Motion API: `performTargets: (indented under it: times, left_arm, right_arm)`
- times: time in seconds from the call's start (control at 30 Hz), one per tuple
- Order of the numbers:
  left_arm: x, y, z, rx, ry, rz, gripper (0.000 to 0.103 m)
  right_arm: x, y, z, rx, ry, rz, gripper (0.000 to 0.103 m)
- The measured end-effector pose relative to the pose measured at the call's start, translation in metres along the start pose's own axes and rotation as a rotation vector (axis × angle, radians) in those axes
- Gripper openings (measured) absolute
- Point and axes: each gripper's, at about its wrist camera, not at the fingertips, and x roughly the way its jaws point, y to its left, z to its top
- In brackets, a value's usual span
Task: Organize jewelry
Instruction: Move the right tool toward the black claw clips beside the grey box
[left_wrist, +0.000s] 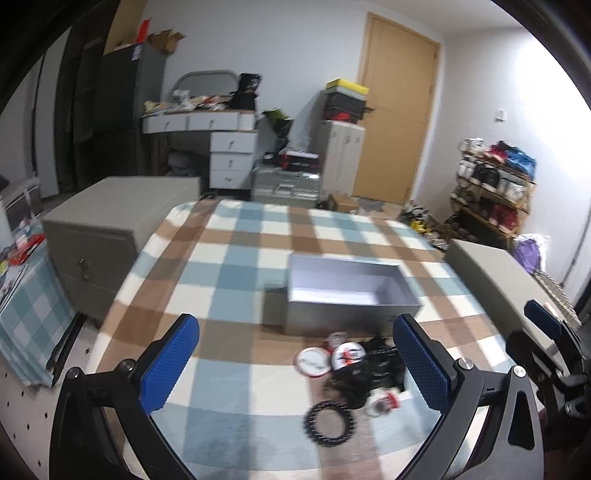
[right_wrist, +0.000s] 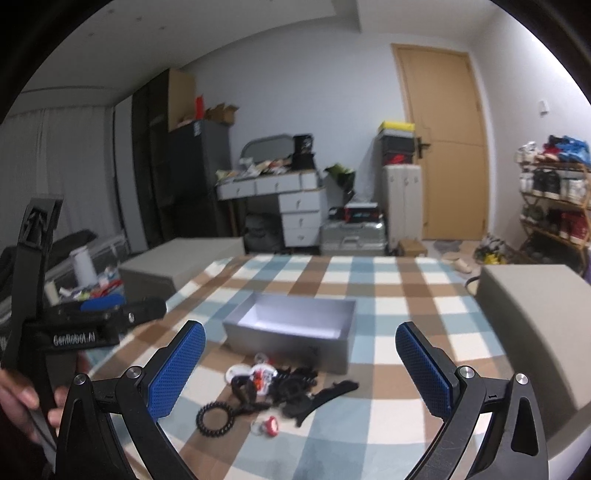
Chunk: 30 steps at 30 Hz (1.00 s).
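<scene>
Right wrist view: a small heap of black, red and white jewelry lies on the blue, brown and cream checked cloth of the desk, just at six o'clock of an open, empty grey rectangular box. A black coiled ring sits at the heap's eight o'clock. The right gripper is spread wide, holding nothing. At nine o'clock, the left gripper, labelled "GenRobot.AI", is likewise released.
</scene>
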Motion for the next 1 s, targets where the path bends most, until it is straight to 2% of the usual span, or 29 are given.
performTargets:
  times: [0.1, 0.37, 0.6, 0.8, 0.93, 1.0]
  left_arm:
    - [0.014, 0.017, -0.007, -0.023, 0.046, 0.077, 0.102]
    - [0.035, 0.049, -0.023, -0.078, 0.119, 0.148, 0.102]
    - [0.046, 0.056, -0.030, -0.085, 0.154, 0.158, 0.102]
    - [0.052, 0.055, -0.035, -0.052, 0.160, 0.169, 0.102]
    - [0.057, 0.054, -0.038, -0.044, 0.170, 0.149, 0.102]
    - [0.058, 0.054, -0.040, -0.045, 0.182, 0.138, 0.102]
  right_arm:
    - [0.014, 0.004, -0.009, 0.002, 0.047, 0.051, 0.103]
    - [0.056, 0.020, -0.028, -0.035, 0.150, 0.167, 0.103]
    - [0.078, 0.043, -0.041, -0.106, 0.224, 0.231, 0.089]
    - [0.092, 0.048, -0.047, -0.146, 0.269, 0.199, 0.077]
    - [0.102, 0.051, -0.050, -0.186, 0.295, 0.173, 0.070]
    - [0.107, 0.055, -0.051, -0.212, 0.310, 0.161, 0.055]
